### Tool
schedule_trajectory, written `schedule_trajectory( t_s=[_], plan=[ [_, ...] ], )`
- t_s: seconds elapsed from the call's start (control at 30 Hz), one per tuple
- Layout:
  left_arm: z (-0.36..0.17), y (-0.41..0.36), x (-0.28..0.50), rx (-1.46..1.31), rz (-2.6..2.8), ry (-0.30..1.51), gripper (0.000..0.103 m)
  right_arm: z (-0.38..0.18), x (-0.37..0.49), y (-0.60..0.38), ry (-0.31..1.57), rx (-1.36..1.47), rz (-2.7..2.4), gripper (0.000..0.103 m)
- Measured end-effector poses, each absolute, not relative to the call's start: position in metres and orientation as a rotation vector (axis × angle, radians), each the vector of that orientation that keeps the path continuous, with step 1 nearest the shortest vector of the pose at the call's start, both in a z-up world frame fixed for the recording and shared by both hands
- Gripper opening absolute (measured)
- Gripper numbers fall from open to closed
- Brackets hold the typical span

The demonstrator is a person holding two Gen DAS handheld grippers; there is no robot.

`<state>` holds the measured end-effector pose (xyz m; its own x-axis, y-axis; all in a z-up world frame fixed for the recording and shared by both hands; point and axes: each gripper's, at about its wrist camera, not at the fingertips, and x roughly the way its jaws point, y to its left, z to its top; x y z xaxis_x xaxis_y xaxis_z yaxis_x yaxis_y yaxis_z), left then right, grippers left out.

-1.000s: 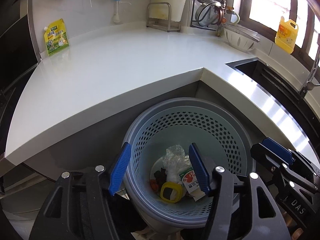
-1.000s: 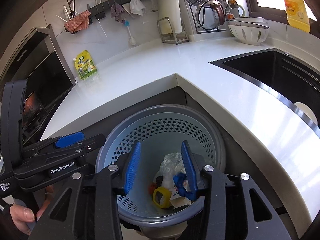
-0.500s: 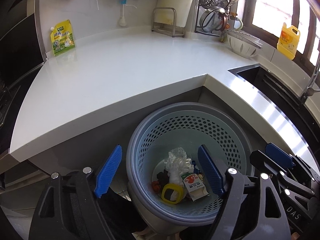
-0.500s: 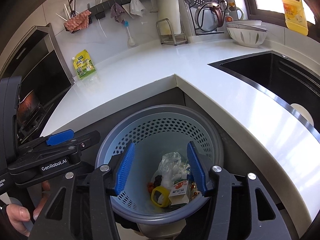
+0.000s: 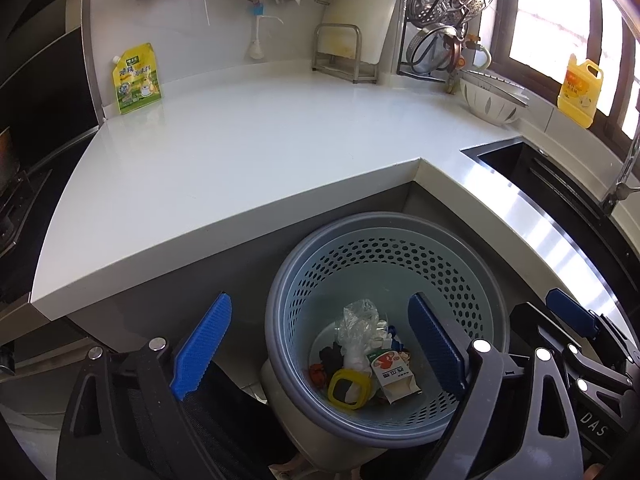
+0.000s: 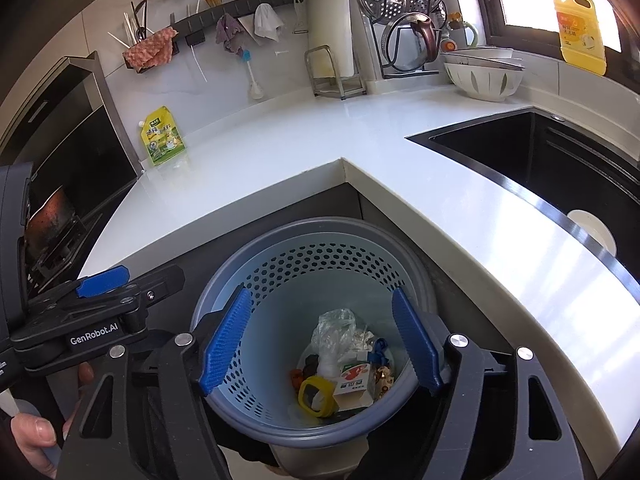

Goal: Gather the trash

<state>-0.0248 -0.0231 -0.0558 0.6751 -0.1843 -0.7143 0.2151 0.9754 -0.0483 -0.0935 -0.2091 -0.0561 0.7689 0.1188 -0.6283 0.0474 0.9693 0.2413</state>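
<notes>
A blue perforated trash basket [image 5: 472, 280] stands on the floor below the counter corner; it also shows in the right wrist view [image 6: 320, 256]. Inside lie a clear plastic wrap [image 5: 356, 320], a small milk carton [image 5: 394, 376], a yellow ring-shaped piece [image 5: 347, 387] and dark scraps. My left gripper [image 5: 320, 344] is open and empty above the basket. My right gripper [image 6: 320, 344] is open and empty above it too; its blue piece [image 6: 378, 354] lies in the basket.
The white corner counter [image 5: 240, 152] carries a yellow-green pouch [image 5: 136, 80] at the back left, a metal rack [image 5: 344, 56], a white colander [image 5: 492, 100] and a yellow detergent bottle [image 5: 580, 92]. A black sink [image 6: 540, 160] is on the right, a stove [image 6: 52, 224] on the left.
Both grippers opened wider and rose back from the basket. The right gripper let go of the blue piece, which now lies in the basket with the carton.
</notes>
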Motion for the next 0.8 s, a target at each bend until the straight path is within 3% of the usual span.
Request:
schedule_trajectory(
  t_s=[0.8],
  plan=[
    [-0.0555, -0.023, -0.0242, 0.064, -0.178, 0.792, 0.094, -0.0557, -0.0929, -0.2111, 0.705, 0.255, -0.001, 0.072]
  ],
)
